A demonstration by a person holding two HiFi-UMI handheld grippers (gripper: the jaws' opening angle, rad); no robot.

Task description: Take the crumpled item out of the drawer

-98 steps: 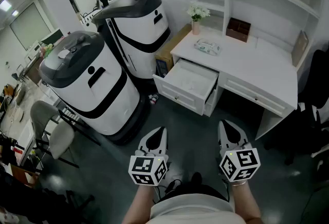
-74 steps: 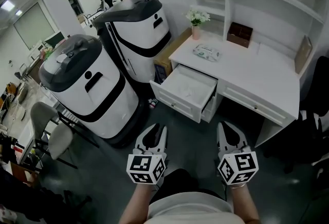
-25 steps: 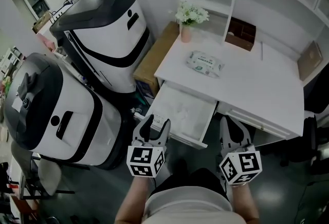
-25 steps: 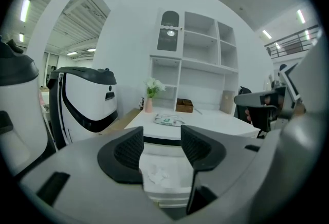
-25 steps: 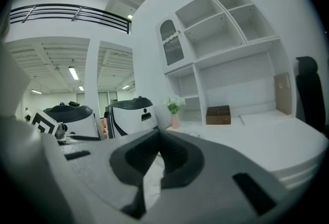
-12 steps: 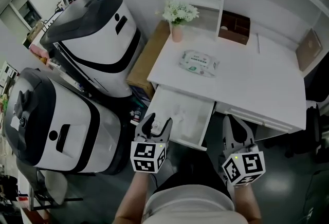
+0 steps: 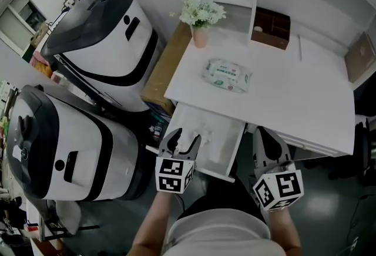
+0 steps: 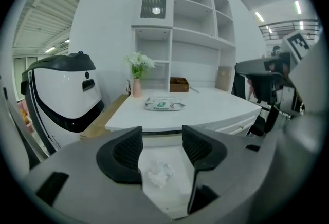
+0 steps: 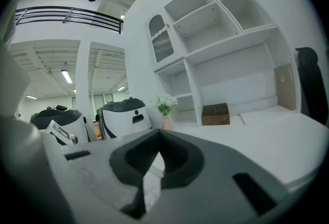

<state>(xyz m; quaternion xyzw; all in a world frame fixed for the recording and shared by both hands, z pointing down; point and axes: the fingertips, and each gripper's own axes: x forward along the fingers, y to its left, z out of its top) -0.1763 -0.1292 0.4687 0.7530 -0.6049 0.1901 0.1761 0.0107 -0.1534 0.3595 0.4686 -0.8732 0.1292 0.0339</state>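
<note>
Two grippers point forward at a white desk (image 7: pixel 294 96), each with a cube of black-and-white square markers at its back. The only print is on a pack of wipes (image 7: pixel 227 74) lying on the desk, and it is too small to read.

The left gripper (image 7: pixel 183 138) reaches over the front edge of the open drawer (image 7: pixel 222 142), tilted down into it. Its jaws stand wide apart and hold nothing. The crumpled item (image 8: pixel 159 172), a white wad, lies on the drawer floor below and between them, untouched.

The right gripper (image 7: pixel 262 133) is held back at the drawer's right front corner, by the desk edge. Its jaws meet at the tips and it is empty.
</note>
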